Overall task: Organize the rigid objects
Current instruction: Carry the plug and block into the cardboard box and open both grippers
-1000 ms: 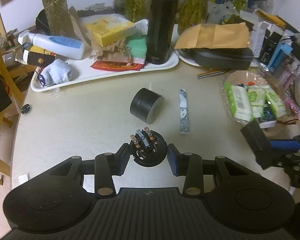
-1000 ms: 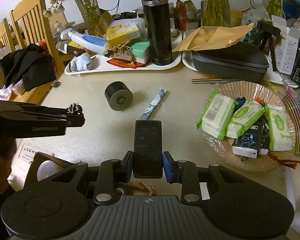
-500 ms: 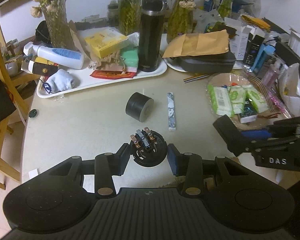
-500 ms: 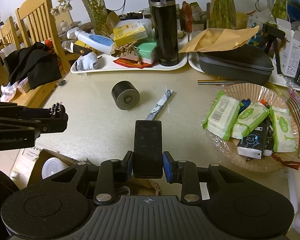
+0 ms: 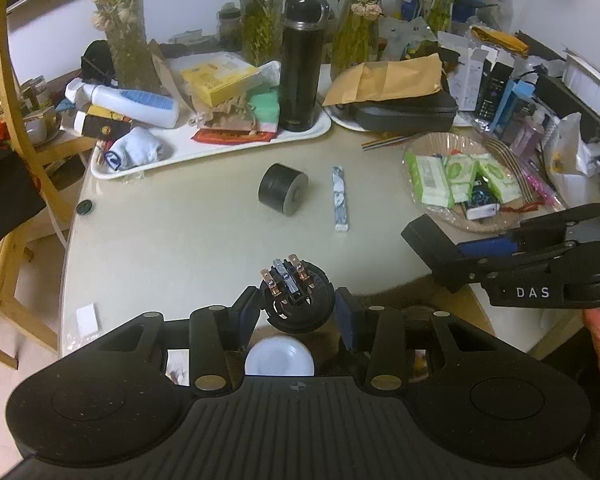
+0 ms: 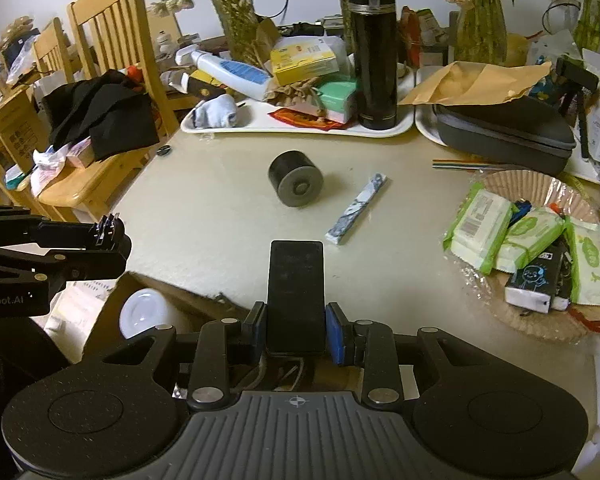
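- Left gripper (image 5: 297, 309) clenched on a round black socket part (image 5: 297, 304) with copper terminals on top, held in the air above the near edge of the bench (image 5: 180, 248)
- Right gripper (image 6: 296, 330) clenched on a flat black slab (image 6: 296, 296), which stands up between the blue pads (image 6: 337, 334), also over the near bench edge
- Below both grippers, off the bench edge, an open cardboard box (image 6: 168, 300) with a white round lid (image 6: 140, 312) inside
- Mid bench: black cylinder (image 6: 296, 184) lies on its side, grey end facing the camera; just to its right a narrow marbled bar (image 6: 358, 208) lies flat, apart from it
- Right side: paper-lined basket (image 6: 540, 320) with green wipe packs (image 6: 480, 232)
- Far side: white tray (image 6: 300, 126) carrying a tall black flask (image 6: 372, 52) standing upright, a yellow box (image 6: 302, 60), a lotion bottle (image 6: 232, 72) lying down
- Far right: dark zip case (image 6: 500, 132) under a brown envelope (image 6: 476, 80)
- Far left: wooden chair (image 6: 112, 64) with black cloth (image 6: 96, 116) on the seat
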Demonstrator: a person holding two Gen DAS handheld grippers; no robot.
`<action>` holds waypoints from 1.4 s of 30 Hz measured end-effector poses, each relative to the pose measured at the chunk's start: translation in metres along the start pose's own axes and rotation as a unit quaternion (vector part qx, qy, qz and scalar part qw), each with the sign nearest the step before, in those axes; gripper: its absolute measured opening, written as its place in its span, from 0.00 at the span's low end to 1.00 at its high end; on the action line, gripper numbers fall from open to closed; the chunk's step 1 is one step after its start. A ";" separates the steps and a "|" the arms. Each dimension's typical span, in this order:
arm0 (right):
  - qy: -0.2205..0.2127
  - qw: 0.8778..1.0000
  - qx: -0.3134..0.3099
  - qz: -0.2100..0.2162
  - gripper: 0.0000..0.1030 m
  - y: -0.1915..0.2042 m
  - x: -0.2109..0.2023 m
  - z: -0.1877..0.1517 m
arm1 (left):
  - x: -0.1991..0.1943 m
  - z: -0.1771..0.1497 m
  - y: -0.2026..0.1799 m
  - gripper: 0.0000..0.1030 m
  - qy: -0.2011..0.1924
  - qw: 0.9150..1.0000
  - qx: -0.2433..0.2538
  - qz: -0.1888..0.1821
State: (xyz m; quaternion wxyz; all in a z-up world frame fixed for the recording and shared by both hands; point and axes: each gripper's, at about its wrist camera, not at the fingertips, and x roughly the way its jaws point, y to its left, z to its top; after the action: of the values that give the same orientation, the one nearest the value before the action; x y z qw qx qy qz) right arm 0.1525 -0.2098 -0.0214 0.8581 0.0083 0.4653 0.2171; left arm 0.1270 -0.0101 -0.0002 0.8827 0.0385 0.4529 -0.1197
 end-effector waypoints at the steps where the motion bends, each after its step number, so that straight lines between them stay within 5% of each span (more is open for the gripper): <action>1: 0.001 1.000 -0.002 0.001 0.33 0.002 0.000 -0.002 | -0.001 -0.002 0.001 0.39 0.001 1.000 0.000 0.000; 19: 0.007 1.000 -0.014 0.014 0.33 0.024 -0.013 -0.029 | -0.009 -0.055 -0.003 0.40 0.032 0.998 0.016 -0.044; 25: 0.009 1.000 -0.012 0.011 0.33 0.026 -0.014 -0.033 | -0.013 -0.071 -0.005 0.52 0.017 0.999 0.030 -0.019; 42: 0.020 0.998 -0.042 0.035 0.33 0.046 -0.011 -0.040 | -0.029 -0.087 0.001 0.52 -0.010 1.000 0.007 0.001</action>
State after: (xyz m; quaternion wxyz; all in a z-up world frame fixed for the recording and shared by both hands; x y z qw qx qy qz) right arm 0.0987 -0.1797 -0.0250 0.8402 -0.0155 0.4723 0.2660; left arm 0.0421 0.0118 -0.0277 0.8871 0.0438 0.4430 -0.1225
